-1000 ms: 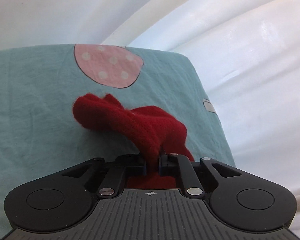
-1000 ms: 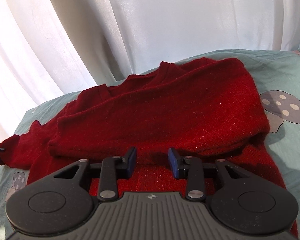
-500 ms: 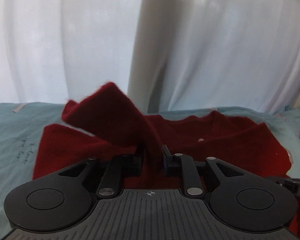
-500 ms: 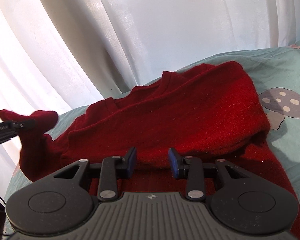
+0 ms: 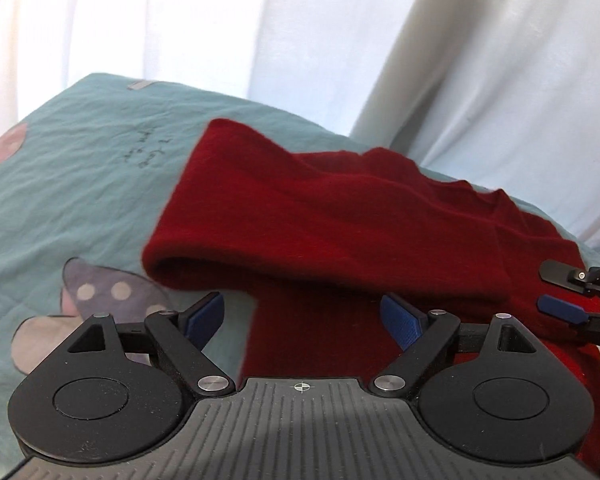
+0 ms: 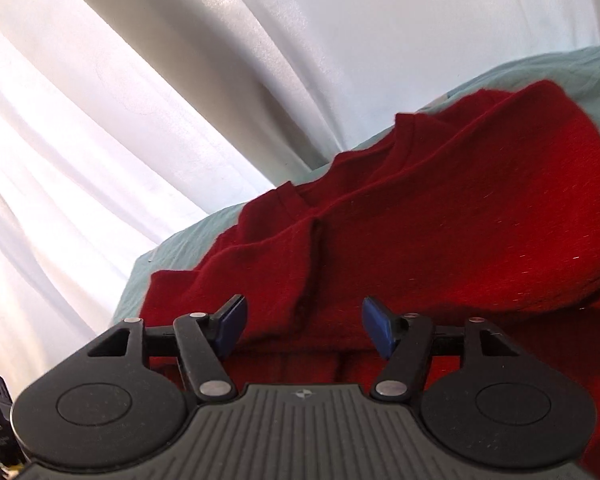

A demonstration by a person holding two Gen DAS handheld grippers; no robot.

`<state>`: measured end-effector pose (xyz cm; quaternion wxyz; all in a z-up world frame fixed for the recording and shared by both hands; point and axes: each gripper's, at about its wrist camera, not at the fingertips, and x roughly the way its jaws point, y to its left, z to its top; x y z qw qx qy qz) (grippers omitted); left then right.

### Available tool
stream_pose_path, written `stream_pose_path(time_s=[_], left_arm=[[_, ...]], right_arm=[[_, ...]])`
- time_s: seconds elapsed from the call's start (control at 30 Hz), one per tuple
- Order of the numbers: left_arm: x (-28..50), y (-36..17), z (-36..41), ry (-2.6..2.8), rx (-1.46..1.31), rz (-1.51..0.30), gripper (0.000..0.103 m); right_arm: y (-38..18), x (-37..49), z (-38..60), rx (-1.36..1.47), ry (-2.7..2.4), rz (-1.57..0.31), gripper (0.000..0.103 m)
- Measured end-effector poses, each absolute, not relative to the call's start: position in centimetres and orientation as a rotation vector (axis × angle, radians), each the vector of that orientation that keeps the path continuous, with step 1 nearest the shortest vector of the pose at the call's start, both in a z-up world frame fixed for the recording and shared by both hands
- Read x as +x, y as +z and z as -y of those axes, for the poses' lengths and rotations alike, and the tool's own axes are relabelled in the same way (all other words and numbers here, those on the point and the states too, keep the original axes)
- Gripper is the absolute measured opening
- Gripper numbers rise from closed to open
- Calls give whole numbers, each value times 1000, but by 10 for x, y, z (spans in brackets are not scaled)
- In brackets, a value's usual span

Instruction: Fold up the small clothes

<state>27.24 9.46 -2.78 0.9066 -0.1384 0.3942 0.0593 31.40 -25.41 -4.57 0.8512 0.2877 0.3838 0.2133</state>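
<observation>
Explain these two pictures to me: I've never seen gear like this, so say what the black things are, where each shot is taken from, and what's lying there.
No robot here: a person holds a two-finger clamp in each hand, each with a camera looking along its fingers. One picture is from the left gripper, the other from the right gripper; the right one's tips also poke into the left picture's right edge. The blue-padded fingers of both have just been opening, and neither grips anything now. Ahead lies a red sweater, its sleeves folded across its body, on a teal sheet printed with mushrooms. A white curtain hangs behind.
</observation>
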Motion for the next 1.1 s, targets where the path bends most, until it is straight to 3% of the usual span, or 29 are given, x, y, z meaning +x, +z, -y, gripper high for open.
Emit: stream_pose_path(time_s=[0.17,0.23,0.3,0.53,0.6,0.67,0.7,0.83,0.9,1.03,1.1], left_arm=[[263,-37,-107,188,-276,-841,89],[267,-43,-107,205,-250,-850,89],[272,-47,-109,224,-231,-857,86],[295,-44,-108,265,-139,-842,77],[304,-46,-104,267,-118,-852,69],[310,-48,-103,277,-125,-871,54],[312,-49,-103,269,-143,-878,53],[312,-49,-96,210,-161,-901,55],[308,-43,-93,194,-157,-890,57],[299,-21,-92,152,-163,-844,73],[299,-13,-91,151,-152,-828,74]], right_arm=[[-69,355,226,672,523,-938,60],[-76,366,216,688,533,-989,44],[-79,373,208,683,546,-1011,14],[-8,343,225,527,548,-696,14],[6,338,239,471,507,-630,14],[8,339,254,433,453,-617,14],[3,342,262,428,427,-634,14],[-33,359,287,428,327,-746,22],[-55,363,301,495,293,-825,38],[-70,357,312,607,323,-829,43],[-66,356,311,611,338,-820,47]])
